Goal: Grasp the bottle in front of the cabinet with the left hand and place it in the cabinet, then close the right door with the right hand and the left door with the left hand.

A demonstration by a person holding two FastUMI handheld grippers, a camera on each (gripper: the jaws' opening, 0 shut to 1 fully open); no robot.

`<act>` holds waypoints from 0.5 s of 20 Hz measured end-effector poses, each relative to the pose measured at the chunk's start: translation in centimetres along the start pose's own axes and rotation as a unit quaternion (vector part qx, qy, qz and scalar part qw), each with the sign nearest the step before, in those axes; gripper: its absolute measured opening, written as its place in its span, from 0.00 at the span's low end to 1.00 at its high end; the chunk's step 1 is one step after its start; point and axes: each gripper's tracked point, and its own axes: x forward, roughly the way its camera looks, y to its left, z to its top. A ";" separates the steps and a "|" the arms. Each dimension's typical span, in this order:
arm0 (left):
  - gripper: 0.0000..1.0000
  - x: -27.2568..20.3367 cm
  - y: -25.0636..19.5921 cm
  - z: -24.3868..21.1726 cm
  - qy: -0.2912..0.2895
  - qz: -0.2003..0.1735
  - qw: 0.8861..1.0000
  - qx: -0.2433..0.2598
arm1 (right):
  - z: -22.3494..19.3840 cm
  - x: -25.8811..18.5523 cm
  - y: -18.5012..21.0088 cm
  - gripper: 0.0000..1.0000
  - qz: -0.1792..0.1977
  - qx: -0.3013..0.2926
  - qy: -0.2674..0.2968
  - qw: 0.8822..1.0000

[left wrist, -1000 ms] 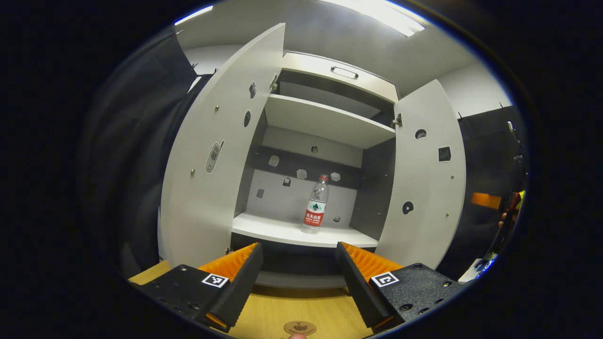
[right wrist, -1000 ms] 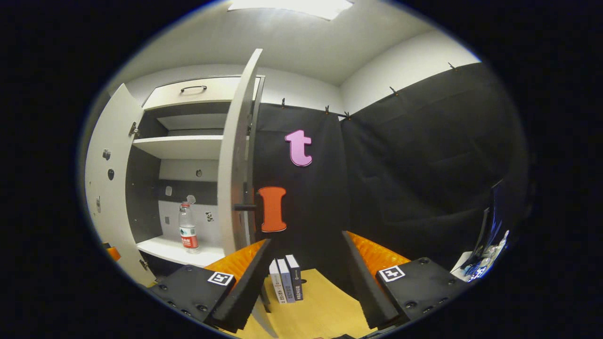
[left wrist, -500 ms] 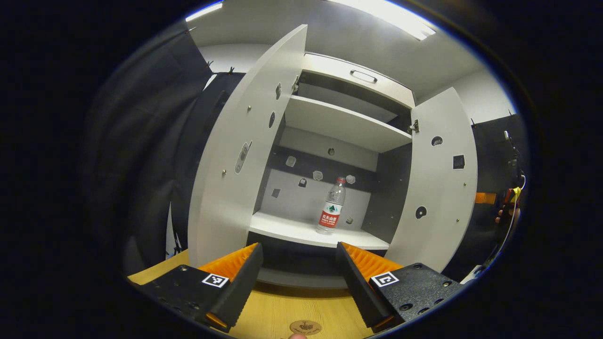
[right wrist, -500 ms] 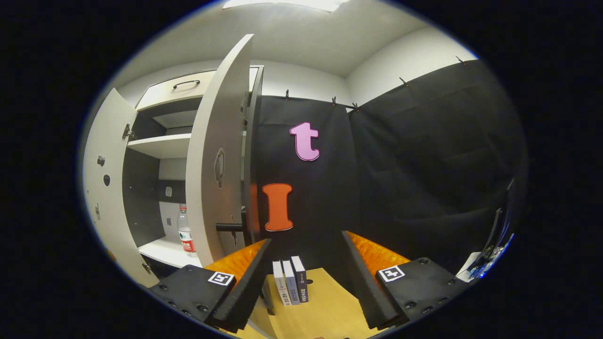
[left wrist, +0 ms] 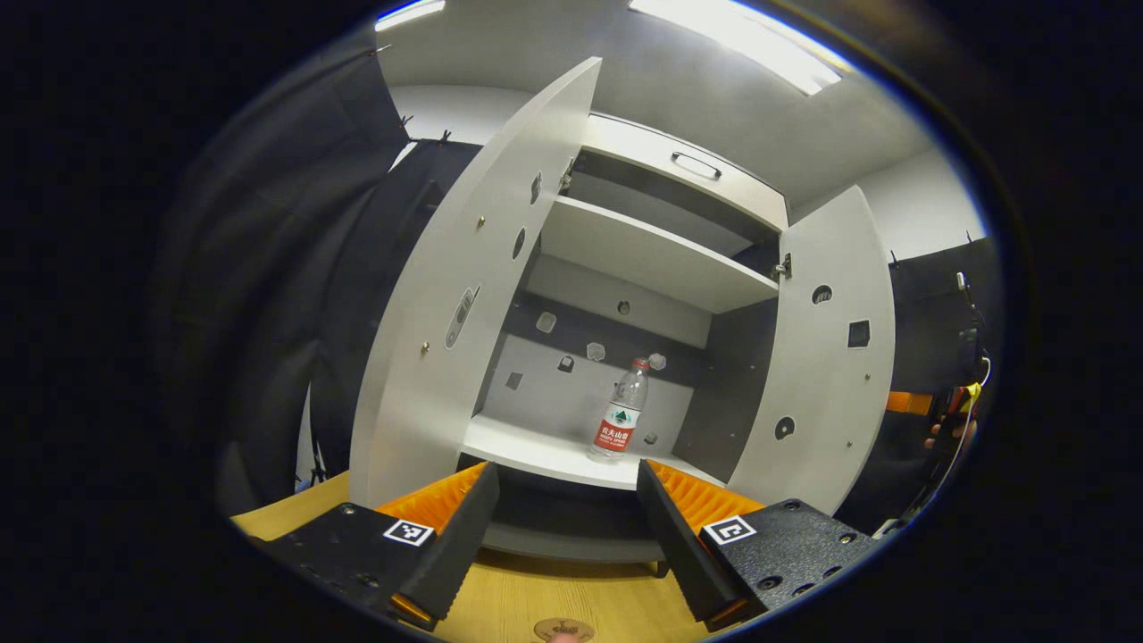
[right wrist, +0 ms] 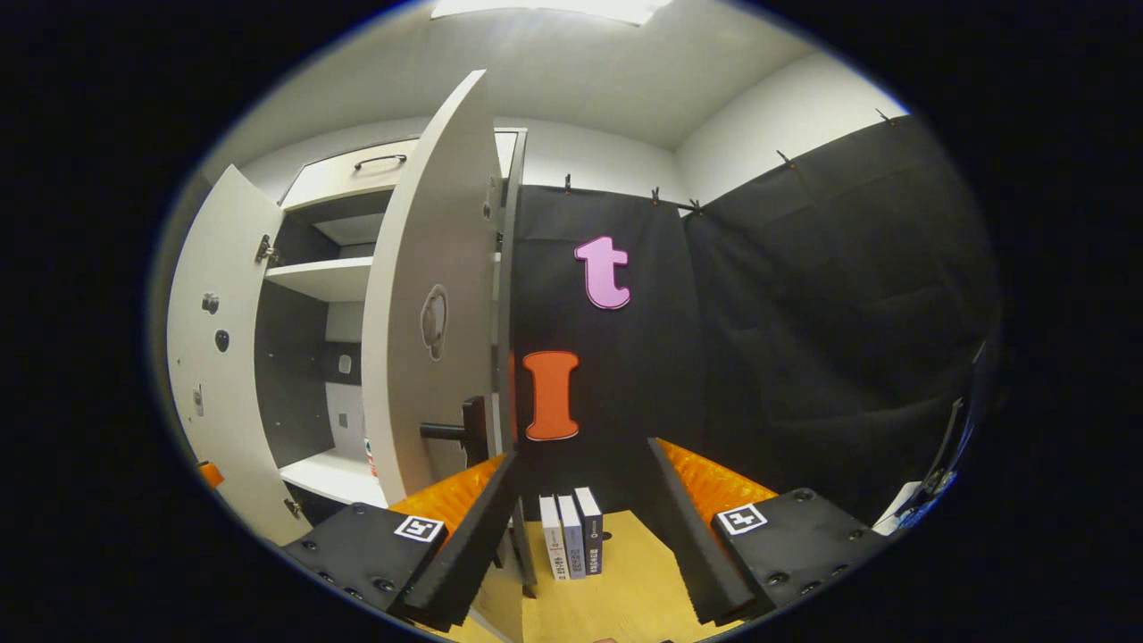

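Both grippers' jaws are standing spread, grasping nothing: the left gripper [left wrist: 567,527] is facing the cabinet [left wrist: 665,259], the right gripper [right wrist: 580,536] three books [right wrist: 571,545] on the tabletop [right wrist: 616,594]. One bottle [left wrist: 621,421] is standing on the lower shelf [left wrist: 536,451] between two open doors.

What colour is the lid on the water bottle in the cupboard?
Red. The bottle stands on the cabinet's lower shelf, seen best in the left gripper view.
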 end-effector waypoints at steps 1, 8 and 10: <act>0.94 -0.1 0.1 0.1 -0.002 0.001 1.000 0.003 | 0.0 -0.3 0.8 0.95 0.009 0.000 0.000 1.000; 0.94 -0.7 1.0 0.9 -0.007 0.013 1.000 0.010 | -0.1 -0.3 8.1 0.90 0.084 -0.014 -0.005 0.996; 0.95 -1.0 1.6 1.1 -0.008 0.023 1.000 0.012 | -0.1 0.1 10.0 0.95 0.108 -0.010 -0.006 0.994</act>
